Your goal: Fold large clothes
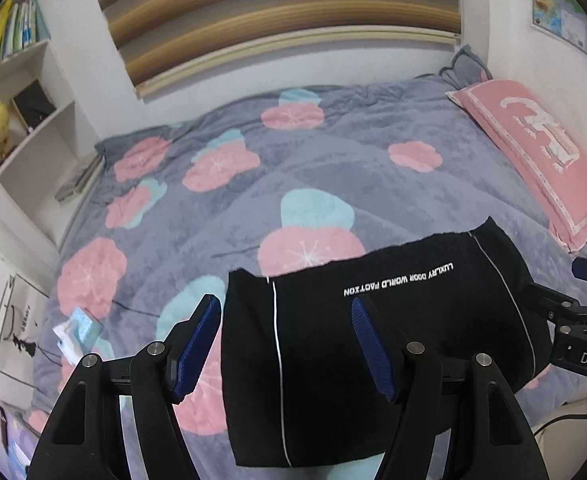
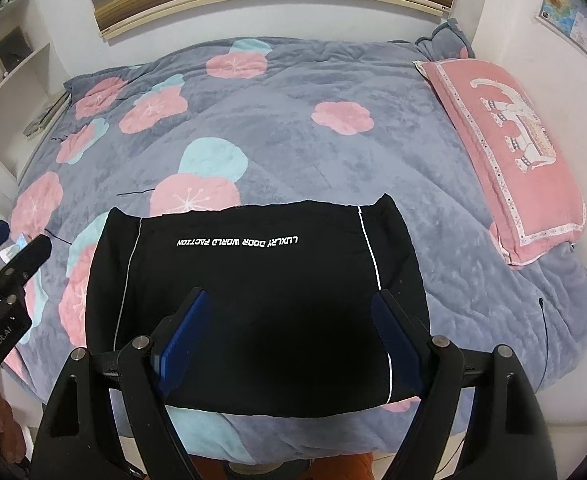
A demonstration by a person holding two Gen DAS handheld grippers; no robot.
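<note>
now | both tongs, left (image 1: 285, 344) and right (image 2: 289, 336), gaping, empty | folded black garment (image 2: 253, 280) near edge partly hidden

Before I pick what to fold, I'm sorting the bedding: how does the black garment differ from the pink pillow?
The black garment is black with thin white piping and lettering; the pink pillow shows a pale animal picture and patterned border. The garment lies flat, folded at the near edge; the pillow is plump, at the right side. Both rest on the grey floral blanket.
</note>
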